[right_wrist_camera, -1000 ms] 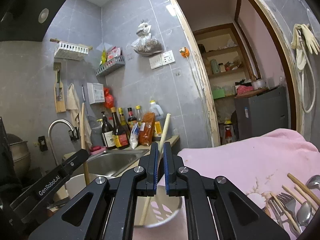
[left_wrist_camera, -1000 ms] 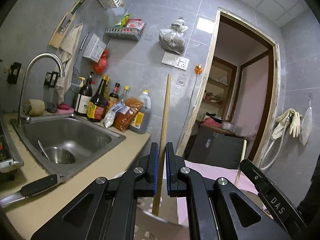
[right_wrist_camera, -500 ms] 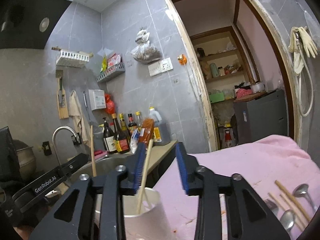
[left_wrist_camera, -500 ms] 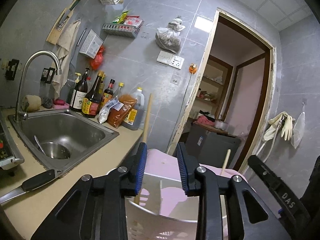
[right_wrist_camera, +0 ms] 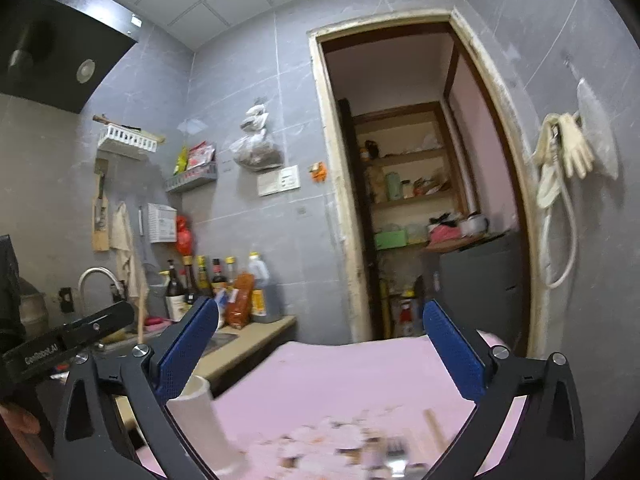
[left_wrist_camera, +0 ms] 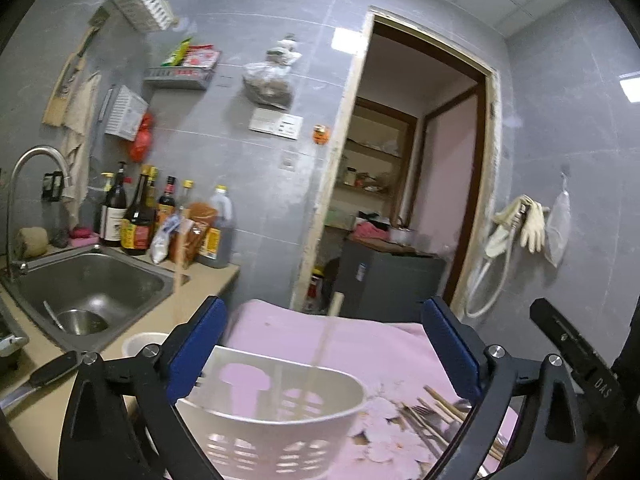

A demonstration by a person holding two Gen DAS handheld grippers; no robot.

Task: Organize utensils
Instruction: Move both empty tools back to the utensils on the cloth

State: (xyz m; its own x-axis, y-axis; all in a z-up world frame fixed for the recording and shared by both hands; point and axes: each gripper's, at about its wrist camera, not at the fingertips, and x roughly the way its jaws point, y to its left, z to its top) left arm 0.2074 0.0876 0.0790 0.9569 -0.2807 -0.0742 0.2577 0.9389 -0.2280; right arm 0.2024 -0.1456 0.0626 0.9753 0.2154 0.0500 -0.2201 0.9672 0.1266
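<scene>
- At the bottom of the left wrist view, the left gripper [left_wrist_camera: 322,344] has its blue pads spread wide and still opening, pressing on nothing.
- Low centre, between and beneath those pads, stands a white slotted utensil holder [left_wrist_camera: 280,420] on a pink cloth [left_wrist_camera: 360,344] covering the tabletop.
- A wooden chopstick [left_wrist_camera: 324,344], motion-blurred, stands nearly upright in the holder, its top rising in the gap between the pads, clear of both.
- A second blurred stick [left_wrist_camera: 178,276] shows left of the left pad, over the edge of the sink [left_wrist_camera: 92,280].
- At lower right, loose utensils [left_wrist_camera: 436,412] lie on the cloth beside the holder, near the right pad.
- At the right edge, the right gripper [left_wrist_camera: 576,356] appears as a black bar.
- At the bottom of the right wrist view, the right gripper [right_wrist_camera: 320,344] is likewise released, its pads opening with nothing between them.
- The white holder [right_wrist_camera: 200,416] sits at lower left, just under the left pad.
- Blurred utensils [right_wrist_camera: 380,448] lie on the pink cloth [right_wrist_camera: 340,376] along the bottom edge, below the open gap.
- At far left, the left gripper [right_wrist_camera: 68,344] shows as a black body.
</scene>
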